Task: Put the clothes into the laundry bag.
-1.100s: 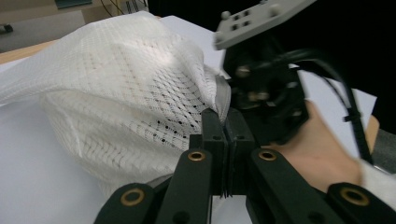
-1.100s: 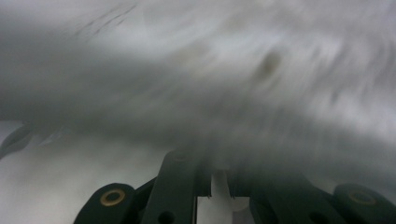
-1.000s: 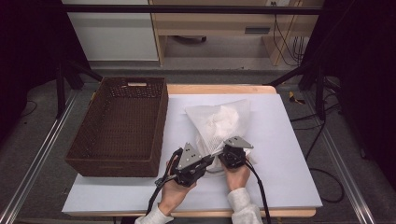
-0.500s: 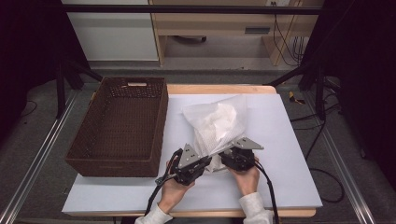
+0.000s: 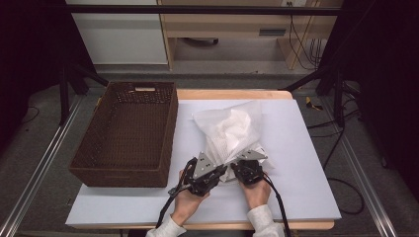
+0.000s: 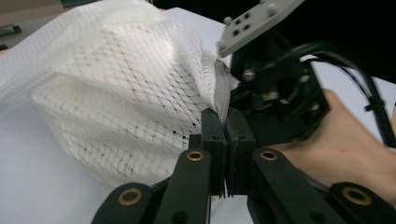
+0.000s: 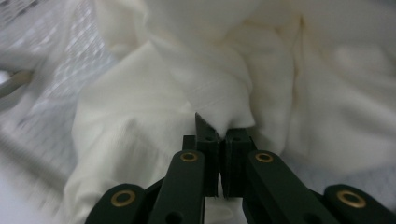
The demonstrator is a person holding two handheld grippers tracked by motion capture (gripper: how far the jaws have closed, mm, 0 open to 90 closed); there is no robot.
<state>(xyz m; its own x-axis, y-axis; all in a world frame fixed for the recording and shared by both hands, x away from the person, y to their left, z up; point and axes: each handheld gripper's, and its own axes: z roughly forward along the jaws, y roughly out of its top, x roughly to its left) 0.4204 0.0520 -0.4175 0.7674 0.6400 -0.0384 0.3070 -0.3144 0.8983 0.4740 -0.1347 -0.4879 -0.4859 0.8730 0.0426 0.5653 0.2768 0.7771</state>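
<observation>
Mesh laundry bag [image 5: 232,131] lies mid-surface beside a wicker basket [image 5: 129,131]; left gripper [image 6: 223,154] pinches its zipper edge, right gripper [image 7: 218,154] clamps white cloth [image 7: 205,93] inside. Best pulled slowly, opening braced.

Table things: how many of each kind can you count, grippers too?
Baskets: 1, the brown wicker basket
Mesh bags: 1, the white mesh bag
Grippers: 2, the left gripper and the right gripper
Total: 4
</observation>
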